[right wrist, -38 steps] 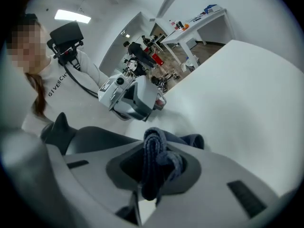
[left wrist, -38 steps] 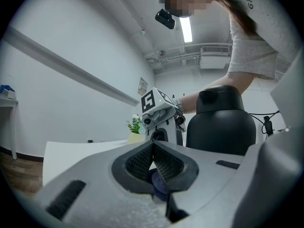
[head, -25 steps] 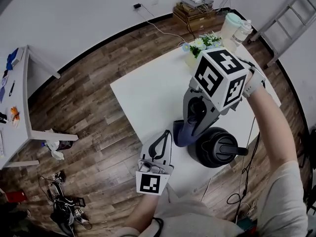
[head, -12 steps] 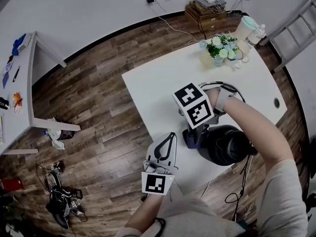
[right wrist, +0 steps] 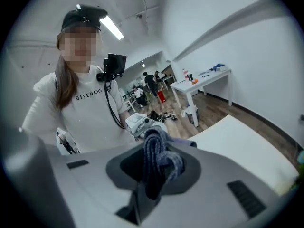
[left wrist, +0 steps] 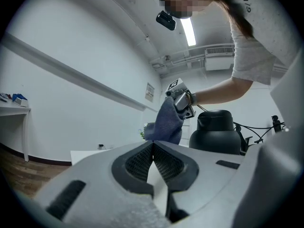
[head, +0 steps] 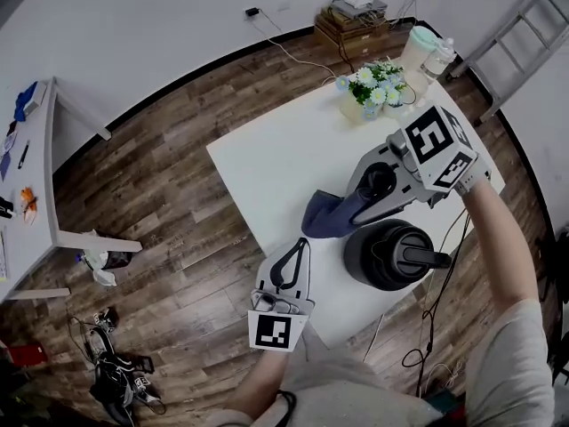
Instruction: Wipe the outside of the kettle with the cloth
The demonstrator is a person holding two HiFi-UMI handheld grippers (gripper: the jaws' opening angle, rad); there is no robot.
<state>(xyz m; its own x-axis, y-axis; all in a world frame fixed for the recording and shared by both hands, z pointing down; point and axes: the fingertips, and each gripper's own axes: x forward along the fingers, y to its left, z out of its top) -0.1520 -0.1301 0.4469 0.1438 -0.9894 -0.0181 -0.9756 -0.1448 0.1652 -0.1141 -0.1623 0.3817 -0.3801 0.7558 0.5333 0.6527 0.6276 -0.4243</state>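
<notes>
A black kettle (head: pixel 394 254) stands on the white table (head: pixel 284 163) near its front edge; its dark body also shows in the left gripper view as the kettle (left wrist: pixel 215 132). My right gripper (head: pixel 348 212) is shut on a dark blue cloth (head: pixel 325 216), held in the air just up and left of the kettle; the bunched cloth (right wrist: pixel 159 160) sits between the jaws. My left gripper (head: pixel 292 258) is shut and holds nothing, low at the table's front edge, pointing toward the kettle, with the cloth (left wrist: pixel 166 122) hanging ahead of it.
A vase of flowers (head: pixel 372 84) and a pale jug (head: pixel 416 44) stand at the table's far end. A black cable (head: pixel 442 302) hangs off the table's right side. Wooden floor surrounds the table; a second white table (head: pixel 36 194) stands at the left.
My right gripper with the cloth has lifted off the kettle's left side, where it was pressed half a second ago, and swung up and right. The left gripper stayed put.
</notes>
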